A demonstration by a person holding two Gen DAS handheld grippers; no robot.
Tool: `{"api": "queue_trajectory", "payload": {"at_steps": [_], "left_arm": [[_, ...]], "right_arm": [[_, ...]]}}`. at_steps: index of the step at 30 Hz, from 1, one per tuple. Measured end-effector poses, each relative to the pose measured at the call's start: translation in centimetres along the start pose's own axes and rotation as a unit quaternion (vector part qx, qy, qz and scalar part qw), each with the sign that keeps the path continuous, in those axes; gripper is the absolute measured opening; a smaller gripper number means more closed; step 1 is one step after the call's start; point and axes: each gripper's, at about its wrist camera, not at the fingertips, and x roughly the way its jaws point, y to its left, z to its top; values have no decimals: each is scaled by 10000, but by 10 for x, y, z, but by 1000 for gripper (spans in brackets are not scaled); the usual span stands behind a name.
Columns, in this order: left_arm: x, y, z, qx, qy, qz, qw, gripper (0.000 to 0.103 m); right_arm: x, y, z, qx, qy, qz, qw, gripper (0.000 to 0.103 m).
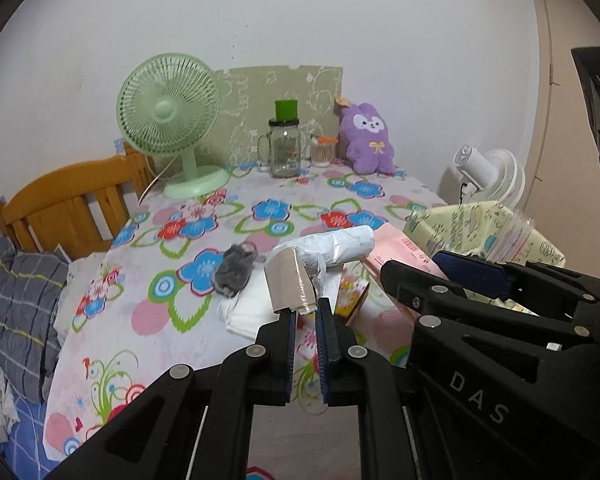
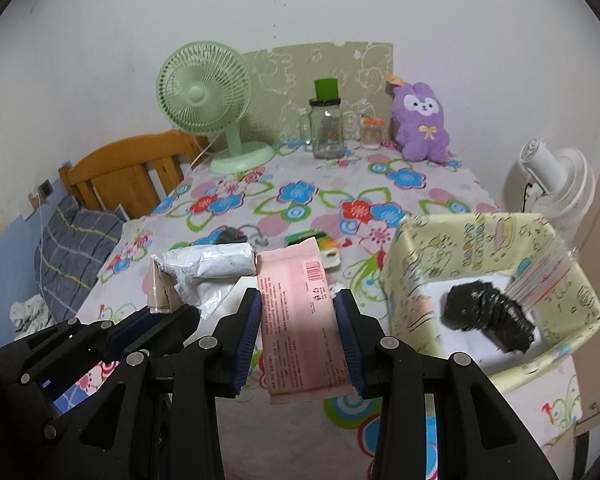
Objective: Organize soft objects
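Observation:
My left gripper (image 1: 305, 312) is shut on the brown taped end of a white wrapped parcel (image 1: 336, 249), held above the flowered tablecloth (image 1: 148, 320). The parcel also shows in the right wrist view (image 2: 212, 261). My right gripper (image 2: 298, 300) is shut on a pink flat pack (image 2: 300, 312), its sides pressed between the blue pads. A yellow patterned fabric bin (image 2: 404, 276) stands to the right and holds a black crumpled bag (image 2: 488, 316) and a clear plastic sleeve (image 2: 540, 276). A grey sock bundle (image 1: 236, 268) lies on a white folded cloth (image 1: 256, 308).
A green desk fan (image 1: 168, 112), a glass jar with a green lid (image 1: 285, 148), a small cotton-swab jar (image 1: 322, 152) and a purple plush toy (image 1: 368, 136) stand along the far wall. A white fan (image 2: 556, 184) is at the right. A wooden bed frame (image 1: 60, 204) and grey pillow (image 1: 20, 304) lie left.

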Motion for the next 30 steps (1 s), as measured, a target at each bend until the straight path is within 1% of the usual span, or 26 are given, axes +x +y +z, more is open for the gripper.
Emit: {"api": "queue_trajectory", "payload": {"at_steps": [11, 30], "left_arm": [[-7, -21, 24, 176, -213, -67, 9996, 7], [4, -62, 52, 439, -329, -343, 9979, 7]], "right_arm": [[-18, -19, 20, 141, -231, -109, 9996, 42], [-33, -63, 40, 353, -437, -428, 9975, 42]]}}
